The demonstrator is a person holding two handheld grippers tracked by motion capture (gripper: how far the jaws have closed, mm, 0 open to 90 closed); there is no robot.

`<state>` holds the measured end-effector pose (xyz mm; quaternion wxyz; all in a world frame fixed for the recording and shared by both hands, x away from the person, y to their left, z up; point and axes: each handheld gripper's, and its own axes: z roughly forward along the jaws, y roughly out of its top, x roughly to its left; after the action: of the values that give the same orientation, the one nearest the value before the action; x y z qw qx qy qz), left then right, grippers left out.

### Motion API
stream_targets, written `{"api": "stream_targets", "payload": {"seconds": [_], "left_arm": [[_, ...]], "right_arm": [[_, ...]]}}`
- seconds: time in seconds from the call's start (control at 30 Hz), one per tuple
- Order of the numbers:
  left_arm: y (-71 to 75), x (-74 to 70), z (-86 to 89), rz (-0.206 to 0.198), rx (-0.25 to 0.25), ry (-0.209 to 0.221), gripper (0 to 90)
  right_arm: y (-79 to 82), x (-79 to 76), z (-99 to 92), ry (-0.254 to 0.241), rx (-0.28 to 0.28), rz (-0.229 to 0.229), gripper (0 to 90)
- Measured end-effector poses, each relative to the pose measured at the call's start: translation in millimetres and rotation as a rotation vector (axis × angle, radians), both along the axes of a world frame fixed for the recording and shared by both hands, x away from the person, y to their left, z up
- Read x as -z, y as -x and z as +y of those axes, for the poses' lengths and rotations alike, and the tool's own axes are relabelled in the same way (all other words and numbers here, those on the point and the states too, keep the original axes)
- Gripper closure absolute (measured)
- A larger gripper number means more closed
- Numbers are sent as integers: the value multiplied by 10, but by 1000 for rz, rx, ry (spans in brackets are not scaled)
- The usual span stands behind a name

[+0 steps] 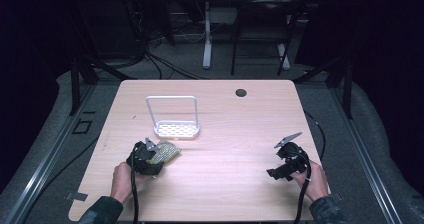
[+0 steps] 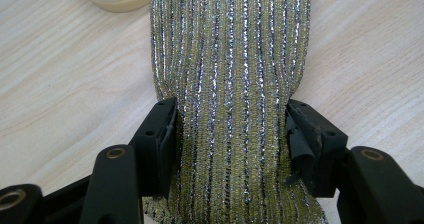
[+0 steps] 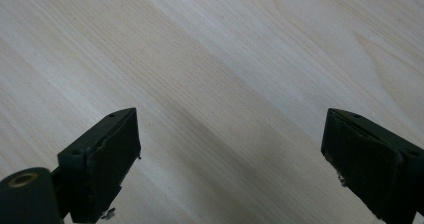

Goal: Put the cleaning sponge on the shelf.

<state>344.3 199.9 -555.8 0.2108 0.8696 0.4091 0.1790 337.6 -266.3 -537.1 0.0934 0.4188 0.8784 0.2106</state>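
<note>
High view: fixed above the near edge, facing forward and down over the whole table. Left gripper view: very close, looking along its jaws at the sponge (also in the high view). Right gripper view: low, close over bare tabletop wood, shared with the high view.

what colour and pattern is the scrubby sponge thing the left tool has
Olive-yellow sponge with glittery silver and dark lengthwise stripes, pinched in the left tool; clearest in the left gripper view.

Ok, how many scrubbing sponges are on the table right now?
1. The glittery yellow-green sponge lies near the table's left front, just in front of the white rack, pinched in the left tool. No other is visible; none seems hidden.
</note>
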Motion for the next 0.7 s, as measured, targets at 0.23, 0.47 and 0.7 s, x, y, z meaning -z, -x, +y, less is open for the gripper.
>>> {"api": "stream_targets", "payload": {"seconds": [0.23, 0.47, 0.7], "left_arm": [[25, -69, 12, -27, -1, 17, 425], [43, -119, 11, -49, -4, 21, 425], [63, -180, -13, -66, 2, 26, 426]], "right_arm": [[1, 5, 2, -2, 5, 3, 84], [-1, 9, 3, -2, 3, 3, 84], [1, 6, 1, -2, 1, 5, 83]]}}
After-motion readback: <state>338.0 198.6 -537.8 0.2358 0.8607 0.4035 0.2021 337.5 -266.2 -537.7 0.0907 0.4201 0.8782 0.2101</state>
